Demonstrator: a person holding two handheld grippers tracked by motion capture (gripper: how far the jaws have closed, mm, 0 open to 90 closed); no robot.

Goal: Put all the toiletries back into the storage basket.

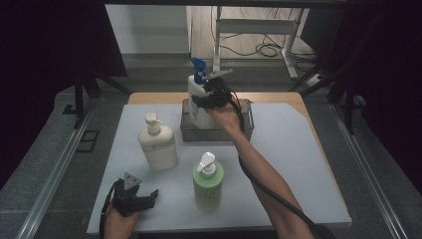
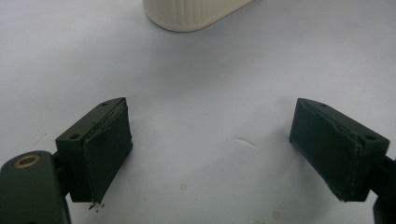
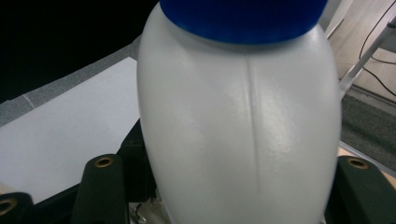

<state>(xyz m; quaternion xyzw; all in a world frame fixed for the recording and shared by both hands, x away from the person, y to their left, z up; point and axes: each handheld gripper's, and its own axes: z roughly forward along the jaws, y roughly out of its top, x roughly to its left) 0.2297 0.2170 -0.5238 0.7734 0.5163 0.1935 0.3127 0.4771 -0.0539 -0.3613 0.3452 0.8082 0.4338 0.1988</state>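
A white pump bottle with a blue pump (image 1: 198,94) stands upright in a grey metal tray (image 1: 246,124) at the back of the white mat. My right gripper (image 1: 209,99) is shut on its body; in the right gripper view the bottle (image 3: 238,126) sits between both jaws. A cream pump bottle (image 1: 157,144) stands left of centre, and its ribbed base (image 2: 196,14) lies ahead of the left jaws. A green pump bottle (image 1: 208,181) stands in front. My left gripper (image 1: 142,199) rests open near the mat's front left, nothing between its fingers (image 2: 105,149).
The white mat (image 1: 298,164) lies on a wooden tabletop (image 1: 154,98). Metal rails run along both sides of the table. A white stand and cables are on the floor behind. The right forearm reaches diagonally across the mat's right half.
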